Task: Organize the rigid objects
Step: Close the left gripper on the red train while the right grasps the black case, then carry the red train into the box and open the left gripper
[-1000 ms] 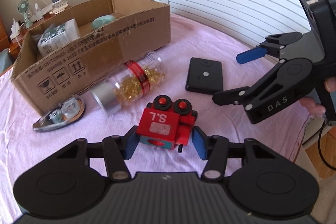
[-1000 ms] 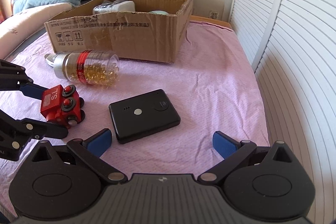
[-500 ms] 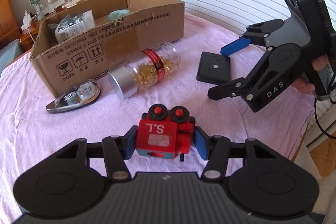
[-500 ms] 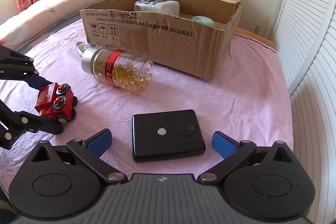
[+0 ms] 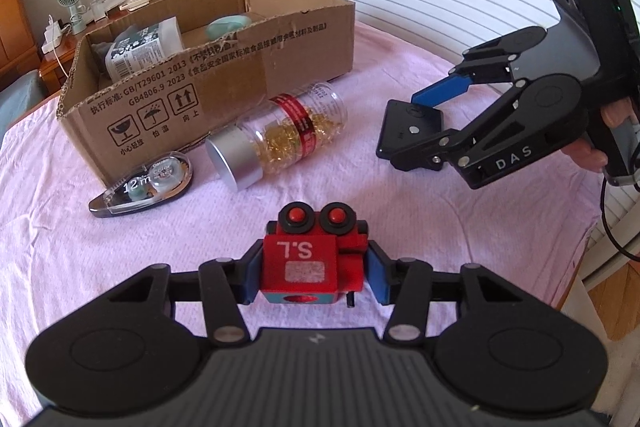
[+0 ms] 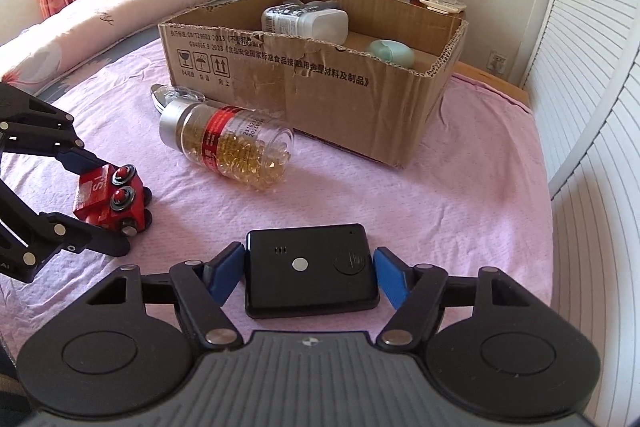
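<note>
Toy, a red block-shaped train, sits clamped between the blue pads of the left tongs, which grip its two flat sides; whether it is lifted off the bed's pink cover cannot be told. Judged from its look, it is stiff and light, probably wooden, with painted faces that could slip; the flat flanks behind the wheels are the soundest hold, not the round knobs on top.

Right tongs stand narrowed around a black device, a flat rounded slab lying on the cover, one pad at each short end. The pads appear to touch or nearly touch its edges; firm closure cannot be told. The slab looks rigid, smooth and thin, so a grip low on the edges, square to them, should resist twisting out.

Ahead of both tongs stands the box, open-topped, already holding a white bottle and a green case. Between tongs and box lies a capsule jar on its side, likely to roll, and just left of it a tape dispenser.
</note>
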Motion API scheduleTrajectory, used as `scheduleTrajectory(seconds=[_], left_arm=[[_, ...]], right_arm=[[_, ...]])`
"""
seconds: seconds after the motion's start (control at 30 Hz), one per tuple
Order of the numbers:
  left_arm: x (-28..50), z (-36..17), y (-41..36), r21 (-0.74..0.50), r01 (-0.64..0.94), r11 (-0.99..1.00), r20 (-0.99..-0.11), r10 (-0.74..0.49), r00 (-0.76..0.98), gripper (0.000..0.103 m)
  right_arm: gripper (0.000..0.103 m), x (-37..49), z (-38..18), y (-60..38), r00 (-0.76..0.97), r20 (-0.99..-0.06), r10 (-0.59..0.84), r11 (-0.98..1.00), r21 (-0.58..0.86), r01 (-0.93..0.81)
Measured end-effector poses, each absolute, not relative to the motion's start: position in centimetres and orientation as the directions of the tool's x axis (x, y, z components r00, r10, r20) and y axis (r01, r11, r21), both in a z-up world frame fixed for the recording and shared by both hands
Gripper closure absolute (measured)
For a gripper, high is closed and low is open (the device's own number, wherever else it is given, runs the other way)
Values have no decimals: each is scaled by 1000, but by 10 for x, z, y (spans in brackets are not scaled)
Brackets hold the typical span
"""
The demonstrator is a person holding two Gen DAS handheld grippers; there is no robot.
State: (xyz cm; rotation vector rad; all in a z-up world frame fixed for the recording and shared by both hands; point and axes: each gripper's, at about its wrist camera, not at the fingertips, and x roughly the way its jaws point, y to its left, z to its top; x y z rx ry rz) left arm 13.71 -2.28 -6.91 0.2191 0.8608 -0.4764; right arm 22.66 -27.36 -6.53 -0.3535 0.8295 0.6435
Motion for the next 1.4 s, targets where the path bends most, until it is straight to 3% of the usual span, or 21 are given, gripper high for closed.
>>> scheduleTrajectory(seconds=[0.63, 0.87, 1.17, 1.23, 1.3, 1.33, 1.4], left_arm=[[152, -10, 1, 31, 495, 869, -731, -318, 604, 53], [206, 15, 17, 77, 417, 905, -673, -262, 692, 53], [279, 4, 33, 87, 306, 948, -676, -169, 717, 53], [286, 0, 34, 90, 294, 952, -676, -158, 719, 47], [285, -1, 35, 101, 274, 956, -667, -139, 732, 17], [282, 0, 36, 107, 260, 960, -653, -130, 746, 11], [275, 3, 40, 107, 255, 961, -631, -133, 764, 6]], right_arm=[[28, 210, -2, -269, 560, -707, 433, 725, -96, -682], [28, 229, 22, -255, 601, -654, 460, 736, -98, -670], [28, 256, 28, -238, 612, -646, 456, 754, -84, -651], [28, 260, 27, -237, 610, -648, 455, 760, -74, -646], [28, 263, 26, -235, 609, -651, 453, 763, -70, -643], [28, 264, 26, -235, 610, -652, 452, 764, -70, -641], [28, 265, 27, -234, 612, -653, 447, 766, -74, -638]])
